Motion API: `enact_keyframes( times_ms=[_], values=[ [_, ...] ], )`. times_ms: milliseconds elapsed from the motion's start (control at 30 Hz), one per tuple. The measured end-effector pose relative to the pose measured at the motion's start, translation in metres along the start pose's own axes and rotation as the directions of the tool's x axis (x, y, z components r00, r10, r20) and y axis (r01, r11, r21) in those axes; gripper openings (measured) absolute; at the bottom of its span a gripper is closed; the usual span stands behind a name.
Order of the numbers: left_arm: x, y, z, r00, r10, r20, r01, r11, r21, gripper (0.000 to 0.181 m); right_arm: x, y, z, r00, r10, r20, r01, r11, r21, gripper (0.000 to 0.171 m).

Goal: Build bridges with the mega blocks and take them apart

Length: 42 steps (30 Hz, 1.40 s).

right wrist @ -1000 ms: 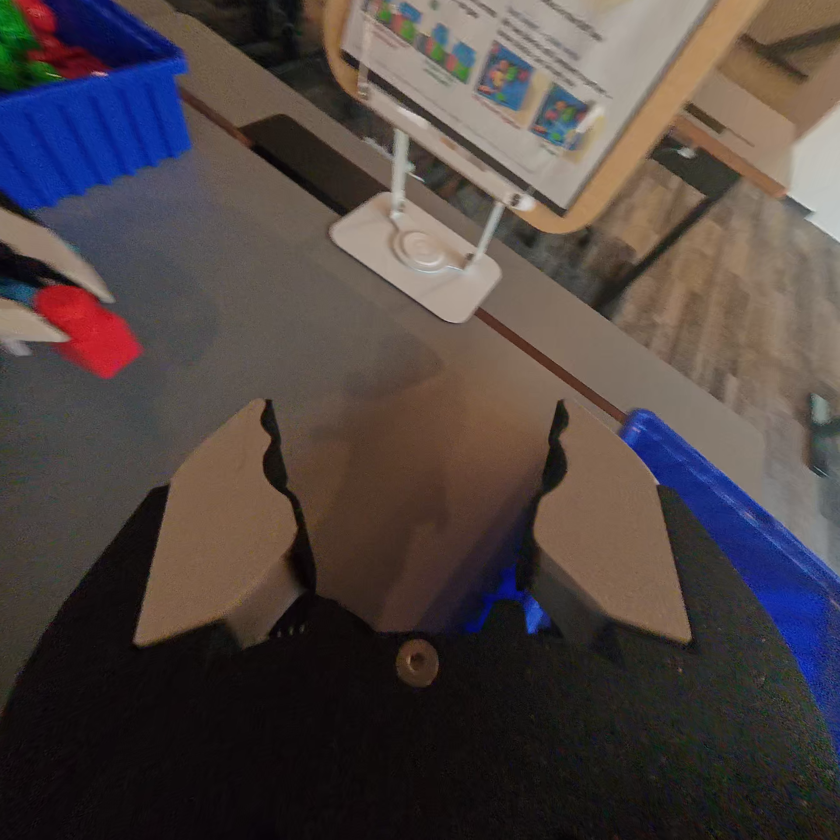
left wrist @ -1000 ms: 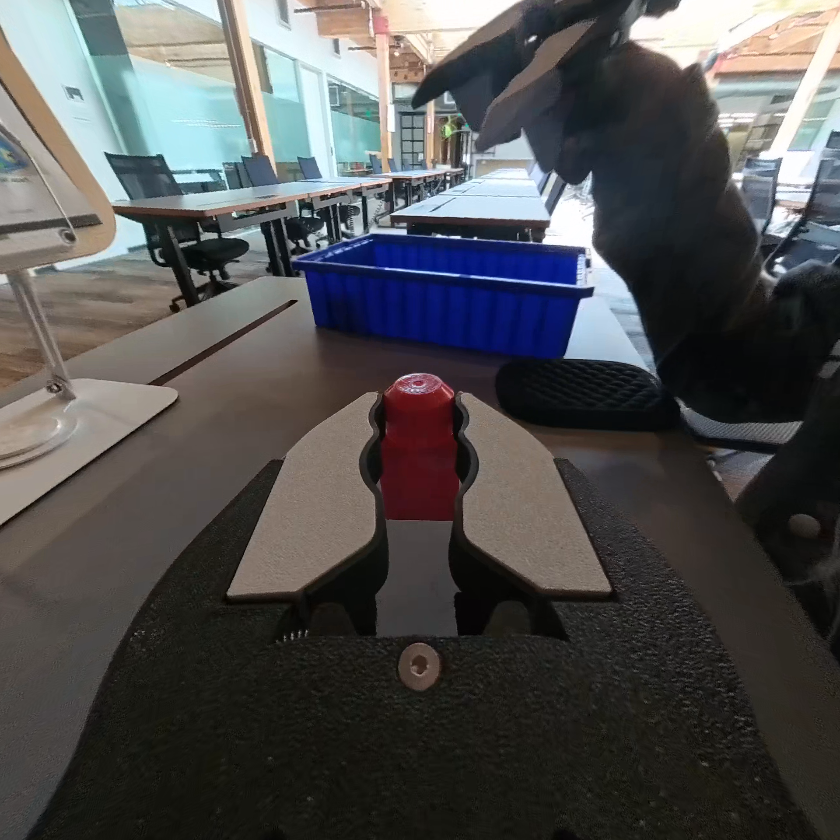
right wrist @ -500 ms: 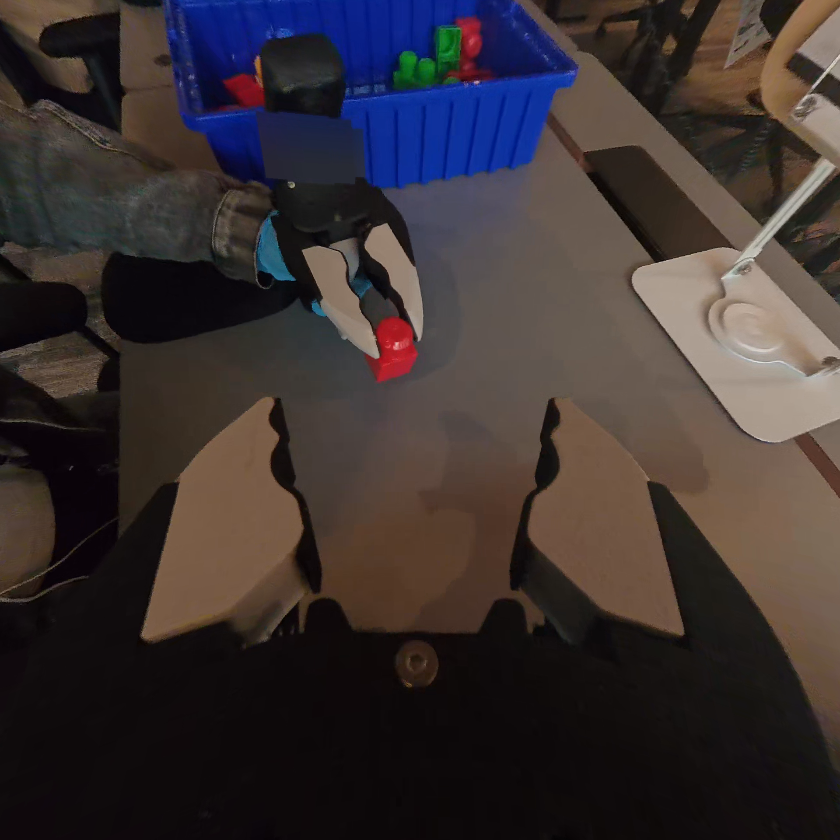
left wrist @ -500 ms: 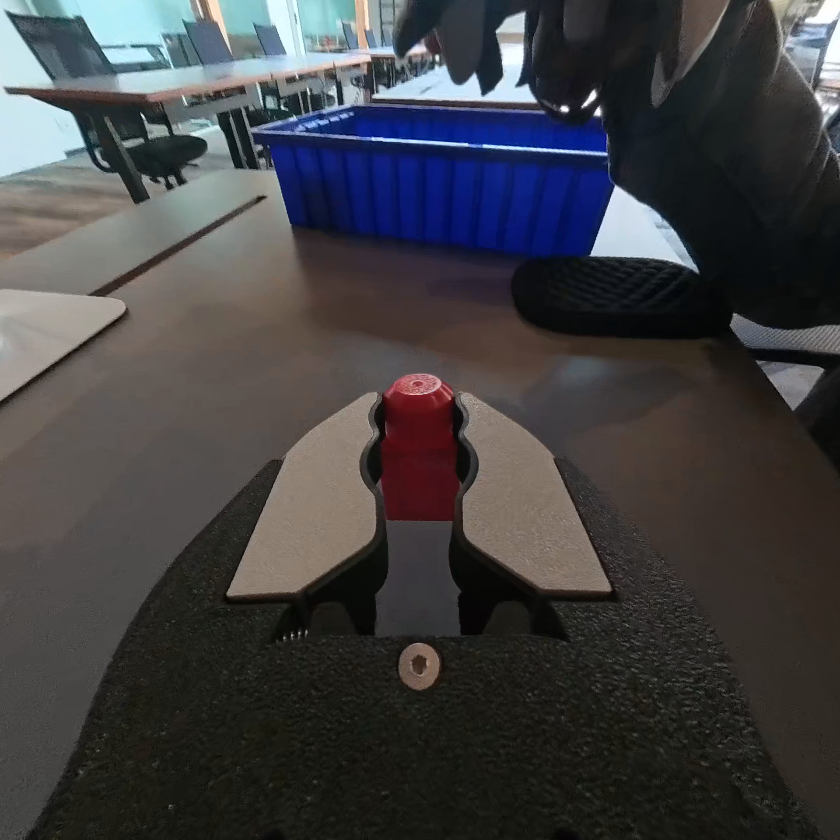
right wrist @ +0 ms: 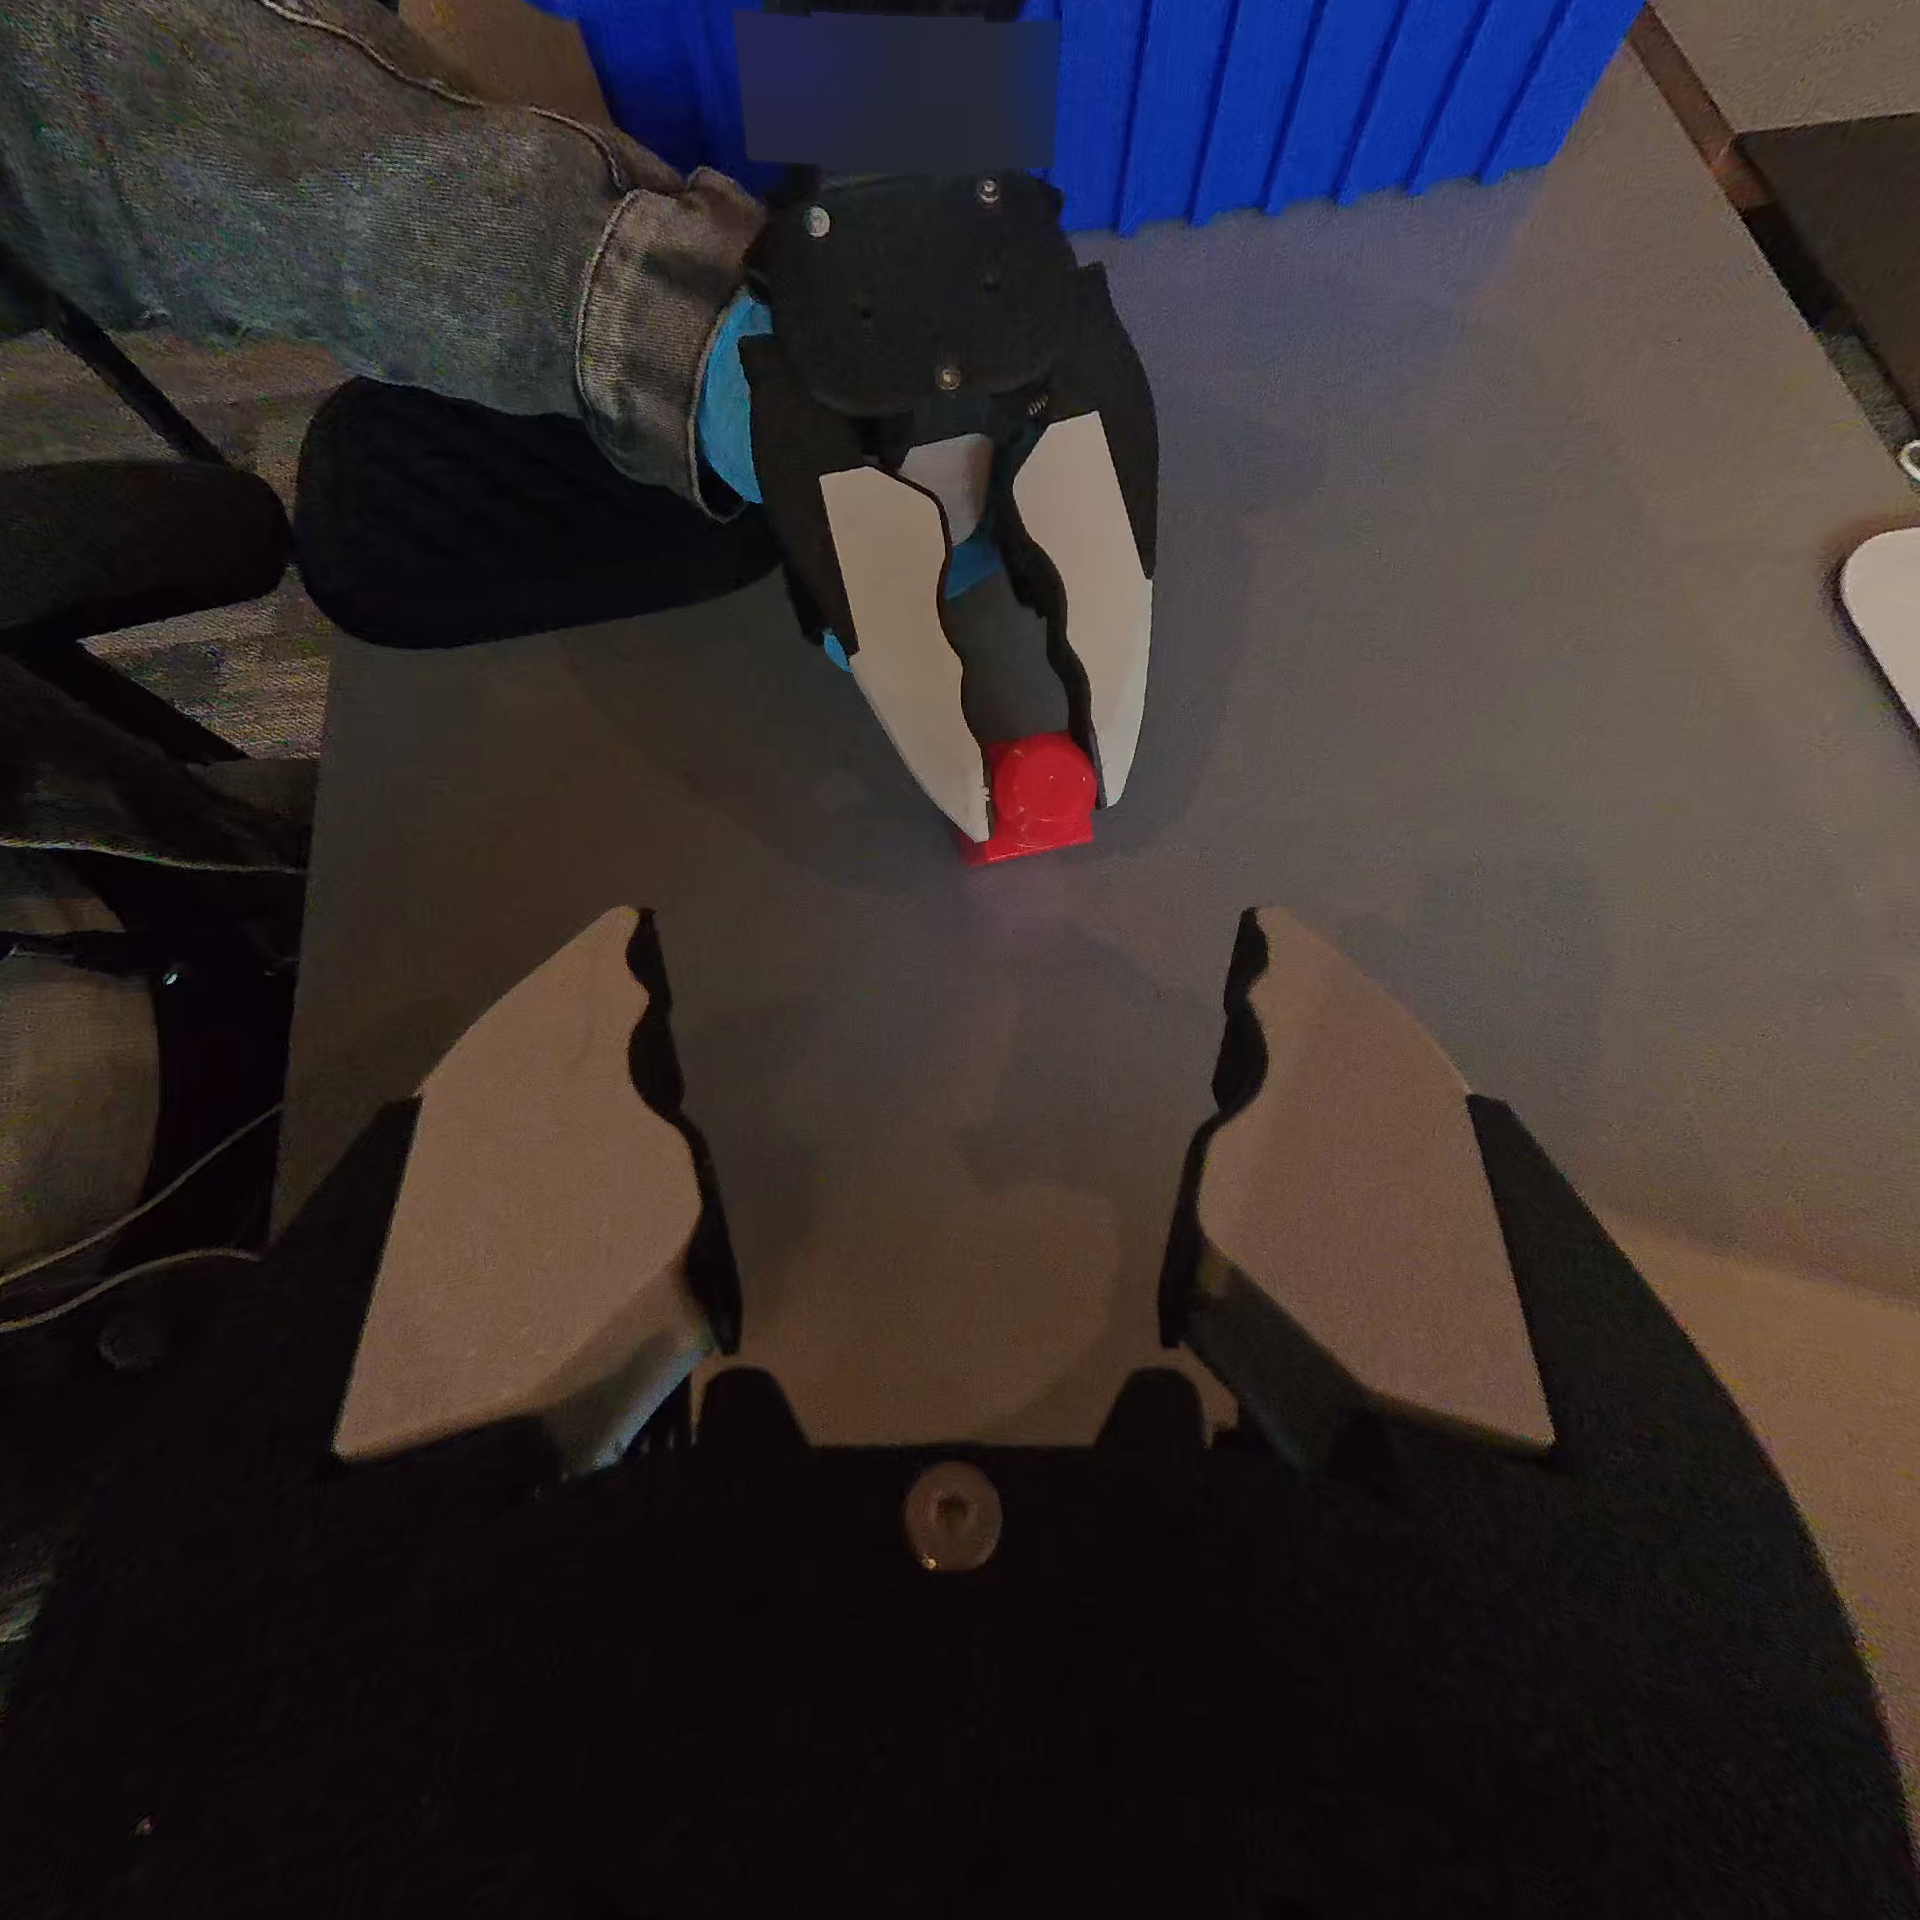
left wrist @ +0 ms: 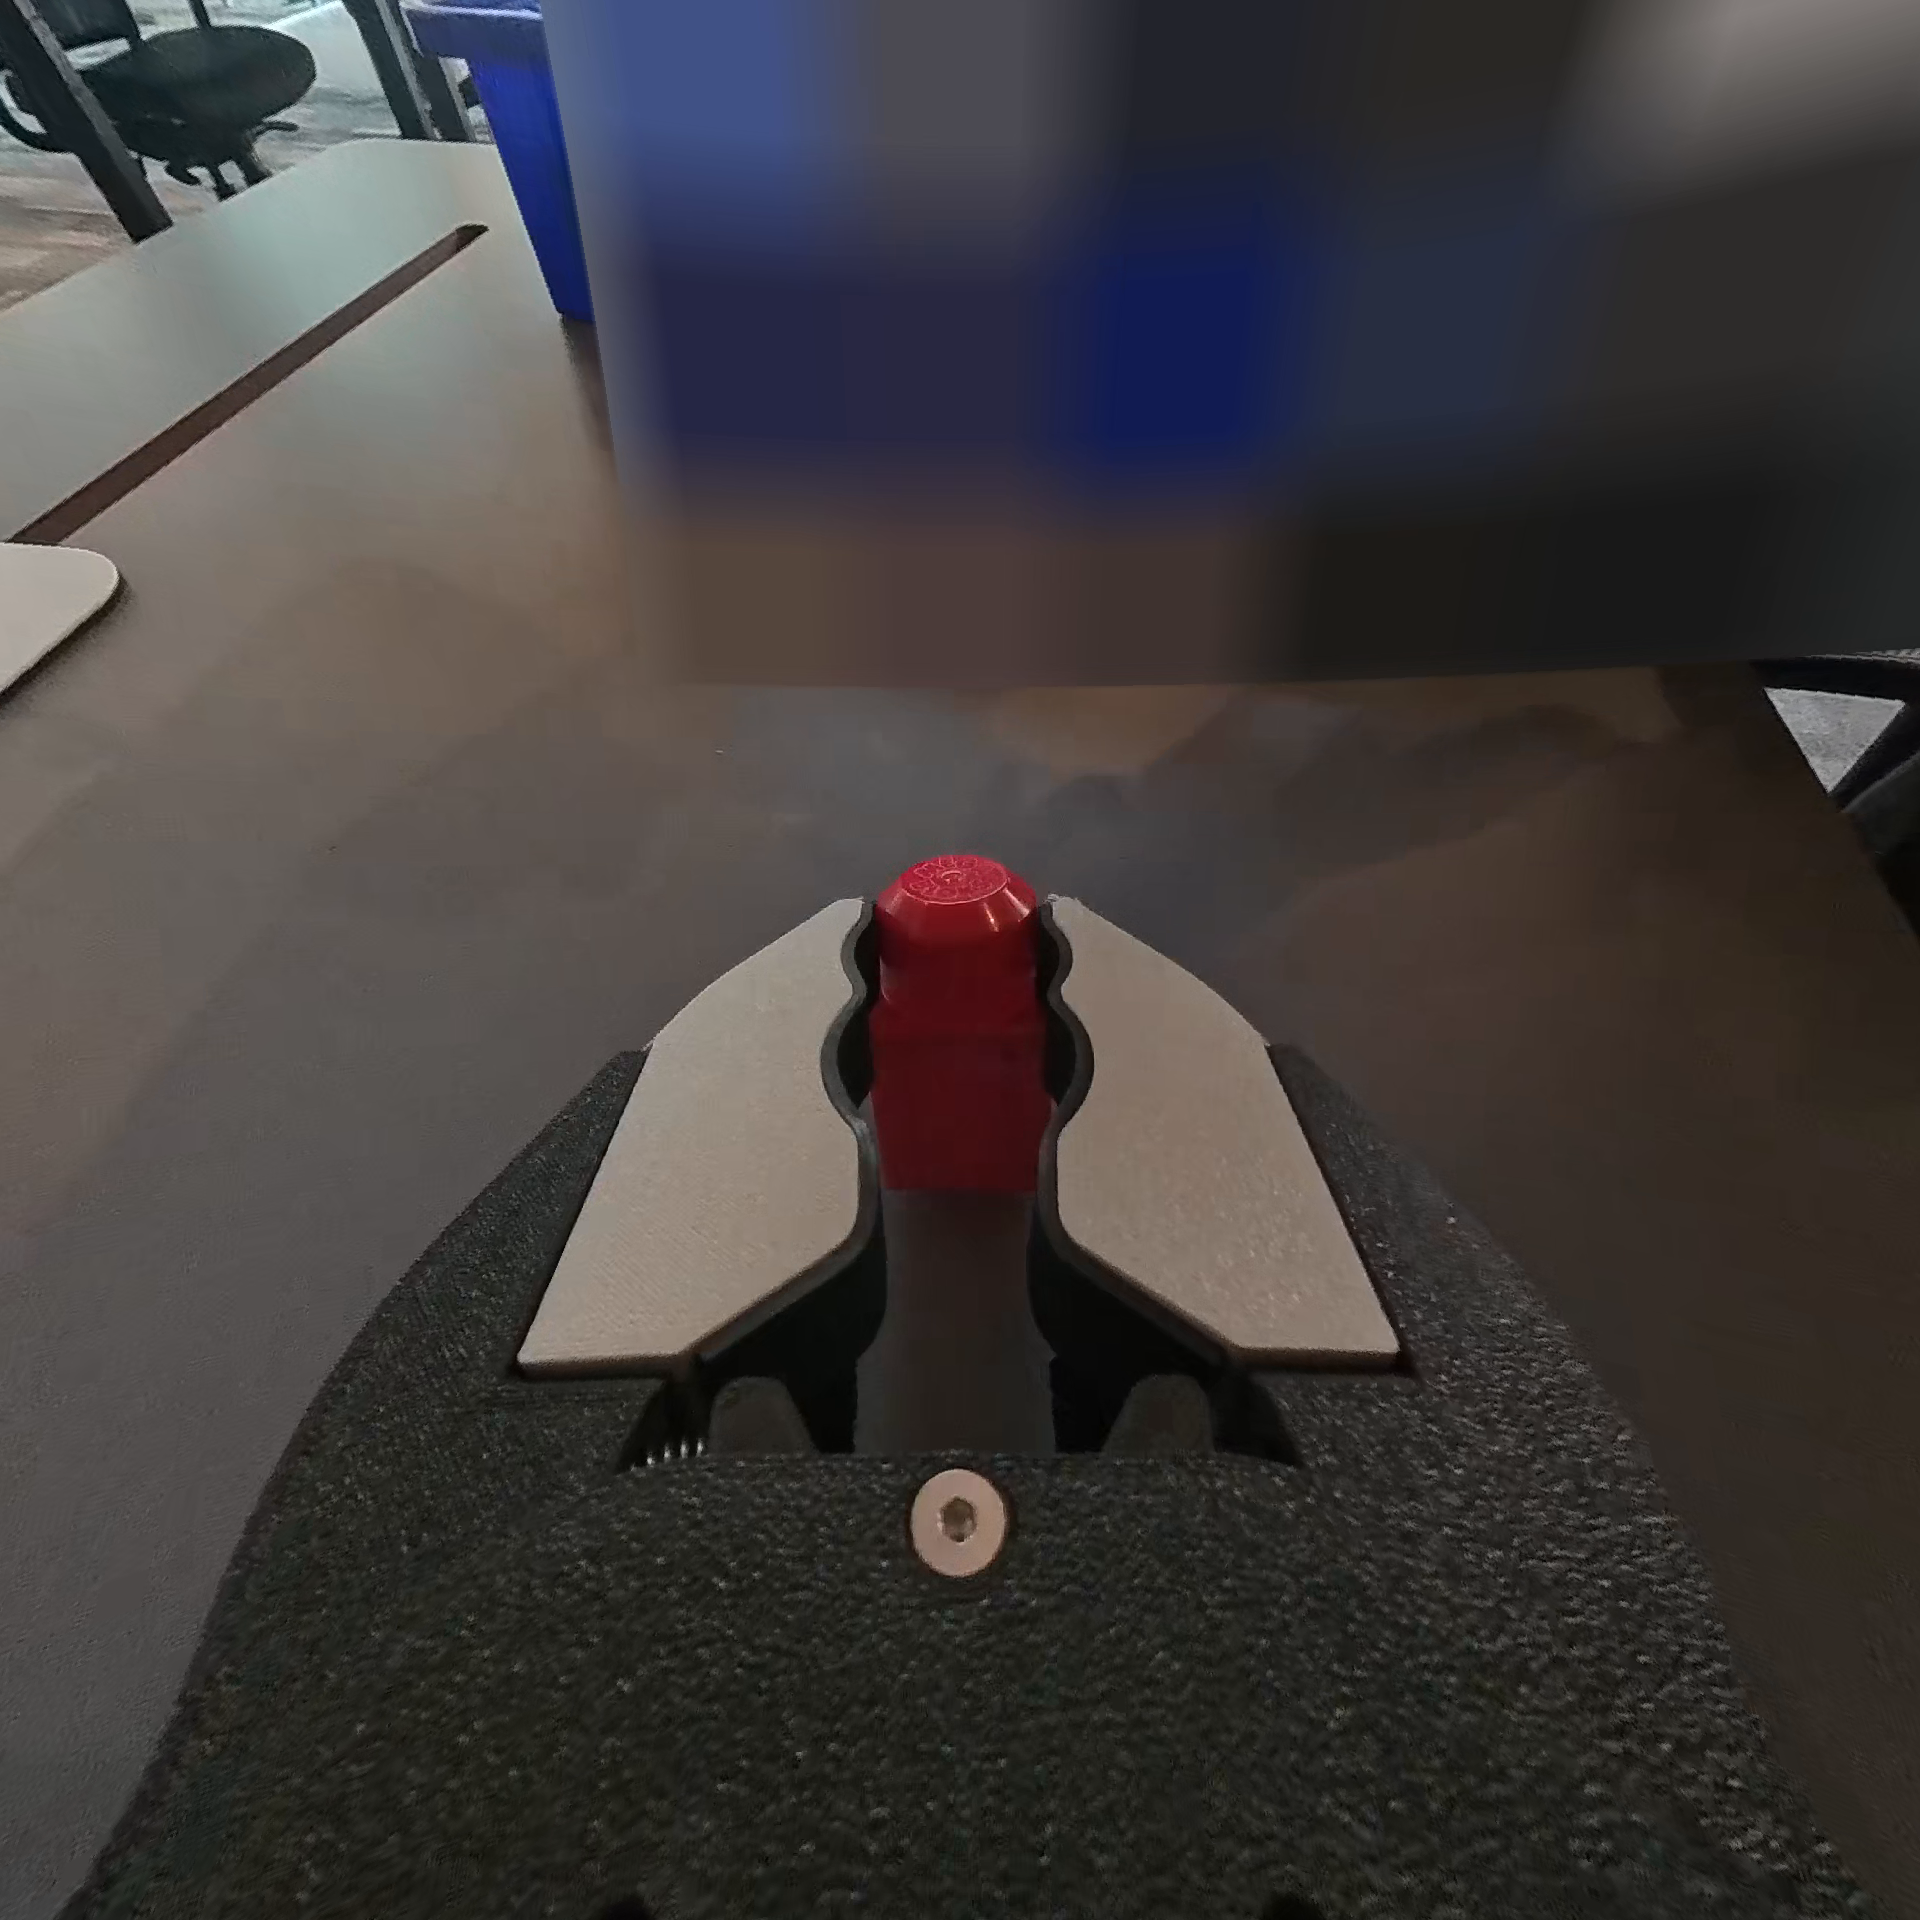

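While our left gripper (right wrist: 1034,805) was clamped on a red block (right wrist: 1029,805), one stud, the block sat low on the grey table (right wrist: 1455,727), whether touching we could not tell. Item: right gripper (right wrist: 940,935), fingers spread wide, nothing between them, just short of the block and facing it. Item: blue bin (right wrist: 1351,104), behind the left gripper. Item: denim sleeve (right wrist: 364,208), to that gripper's side.
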<state>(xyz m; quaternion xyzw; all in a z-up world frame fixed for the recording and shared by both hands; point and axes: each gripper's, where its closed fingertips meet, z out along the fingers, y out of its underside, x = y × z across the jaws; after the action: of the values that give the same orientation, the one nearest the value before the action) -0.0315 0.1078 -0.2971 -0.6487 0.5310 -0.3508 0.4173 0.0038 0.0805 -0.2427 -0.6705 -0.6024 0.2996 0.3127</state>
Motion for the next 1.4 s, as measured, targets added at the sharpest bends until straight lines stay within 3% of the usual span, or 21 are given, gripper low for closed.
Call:
enact_keyframes(
  times_ms=[533,733,867,1000,1167,1267,1400],
  values=[
    [0.004,0.003,-0.003,1.000,0.006,-0.008,-0.006,1.000,-0.010,0.040,0.002,-0.001,-0.003,1.000,0.010,-0.012,-0.010,1.000,0.009,0.101],
    [0.008,0.001,-0.008,1.000,-0.001,-0.023,0.000,0.999,-0.039,0.083,0.002,0.000,-0.006,1.000,0.018,-0.014,-0.017,1.000,0.021,0.102],
    [0.006,-0.026,-0.027,0.999,0.021,0.038,-0.020,1.000,-0.021,0.100,0.006,0.000,-0.011,0.999,0.025,-0.028,-0.024,0.999,0.033,0.102],
    [-0.001,-0.064,-0.072,0.990,0.049,0.129,-0.055,0.998,0.038,0.097,0.011,0.001,-0.018,0.998,0.045,-0.041,-0.043,0.997,0.056,0.102],
    [-0.037,-0.085,-0.167,0.937,0.057,0.345,-0.073,0.997,0.033,0.091,0.020,0.005,-0.025,0.995,0.074,-0.061,-0.069,0.994,0.080,0.102],
    [-0.063,-0.082,-0.233,0.888,0.054,0.456,-0.068,0.998,0.015,0.087,0.024,0.009,-0.028,0.994,0.088,-0.072,-0.081,0.993,0.087,0.101],
    [-0.094,-0.053,-0.310,0.820,0.057,0.570,0.000,0.995,-0.100,0.083,0.028,0.013,-0.031,0.991,0.105,-0.080,-0.097,0.991,0.091,0.101]
  ],
)
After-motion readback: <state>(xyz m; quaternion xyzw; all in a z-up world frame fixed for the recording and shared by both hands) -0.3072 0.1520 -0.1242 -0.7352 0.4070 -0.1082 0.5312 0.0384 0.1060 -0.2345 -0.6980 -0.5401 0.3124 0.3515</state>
